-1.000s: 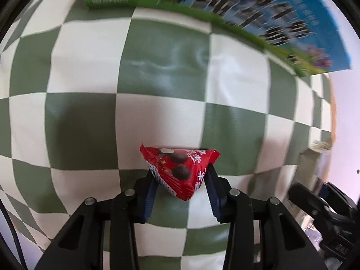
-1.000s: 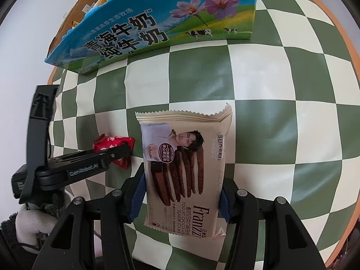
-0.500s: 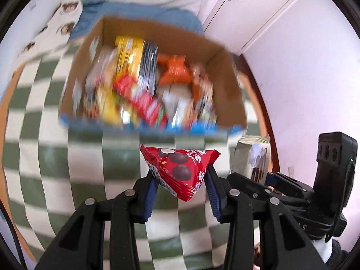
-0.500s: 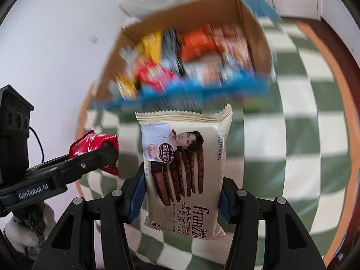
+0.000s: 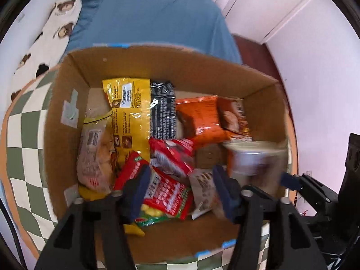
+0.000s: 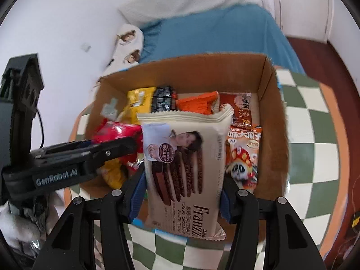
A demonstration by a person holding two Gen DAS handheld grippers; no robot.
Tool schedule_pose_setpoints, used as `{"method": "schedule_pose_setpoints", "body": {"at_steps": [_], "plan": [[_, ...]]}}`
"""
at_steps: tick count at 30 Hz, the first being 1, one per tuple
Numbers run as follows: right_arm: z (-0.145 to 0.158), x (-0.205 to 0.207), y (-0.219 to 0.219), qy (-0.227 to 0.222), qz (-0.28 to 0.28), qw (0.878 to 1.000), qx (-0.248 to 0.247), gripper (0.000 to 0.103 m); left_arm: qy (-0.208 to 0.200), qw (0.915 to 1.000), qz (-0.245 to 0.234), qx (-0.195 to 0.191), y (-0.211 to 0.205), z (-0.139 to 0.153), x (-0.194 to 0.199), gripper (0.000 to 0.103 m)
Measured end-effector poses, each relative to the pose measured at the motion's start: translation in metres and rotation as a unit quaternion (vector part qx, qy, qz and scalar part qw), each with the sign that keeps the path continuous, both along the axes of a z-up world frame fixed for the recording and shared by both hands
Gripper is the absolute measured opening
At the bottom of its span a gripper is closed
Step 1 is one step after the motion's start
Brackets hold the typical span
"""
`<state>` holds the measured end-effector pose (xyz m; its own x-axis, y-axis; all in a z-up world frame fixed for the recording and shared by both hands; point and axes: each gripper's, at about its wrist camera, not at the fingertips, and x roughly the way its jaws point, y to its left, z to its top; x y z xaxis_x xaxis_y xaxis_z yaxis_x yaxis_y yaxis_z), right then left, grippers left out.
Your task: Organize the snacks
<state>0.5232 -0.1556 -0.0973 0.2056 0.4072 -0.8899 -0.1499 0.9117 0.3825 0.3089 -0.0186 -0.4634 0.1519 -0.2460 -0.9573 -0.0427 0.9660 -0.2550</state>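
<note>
A cardboard box holds several snack packs, among them a yellow bag and an orange bag. My left gripper hovers open and empty over the box's near side. A small red pack lies among the snacks below it. My right gripper is shut on a beige Franzzi cookie pack and holds it above the box. The left gripper shows in the right wrist view, left of the cookie pack.
The box stands on a green and white checkered cloth. A bed with a blue sheet lies beyond the box. A white door is at the far right.
Both grippers rose and moved forward over the box. The left gripper opened and let go of the small red pack, which now lies in the box.
</note>
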Motion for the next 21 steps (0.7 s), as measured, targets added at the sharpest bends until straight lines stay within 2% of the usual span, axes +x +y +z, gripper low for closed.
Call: {"method": "schedule_pose_setpoints", "body": {"at_steps": [2,3,6,7,8,13,16,21], "plan": [[-0.01,0.014,-0.001,0.008,-0.01,1.0,-0.015,0.085,0.01,0.9999,0.005,0.007,0.002,-0.008,0.007,0.063],[-0.013,0.018,-0.002,0.011,-0.012,1.0,-0.017,0.086,0.01,0.9999,0.004,0.007,0.003,-0.008,0.008,0.065],[-0.016,0.02,-0.003,0.013,-0.018,0.999,-0.034,0.092,0.001,0.9997,-0.001,0.022,0.0,-0.009,0.008,0.083],[-0.016,0.02,-0.004,0.01,-0.021,0.999,-0.047,0.095,0.0,0.9997,-0.003,0.026,0.0,-0.009,0.007,0.092],[-0.017,0.019,-0.005,0.009,-0.023,0.998,-0.061,0.097,0.0,0.9995,-0.004,0.032,-0.001,-0.01,0.005,0.096],[-0.018,0.008,-0.012,0.007,-0.029,0.994,-0.104,0.099,-0.006,0.998,-0.005,0.063,0.002,-0.015,-0.006,0.101],[-0.02,-0.001,-0.017,0.002,-0.039,0.992,-0.123,0.099,-0.001,0.9978,0.0,0.066,0.005,-0.02,-0.019,0.101],[-0.021,-0.017,-0.025,0.006,-0.049,0.991,-0.124,0.099,-0.003,0.9968,0.005,0.08,0.006,-0.019,-0.04,0.101]]}}
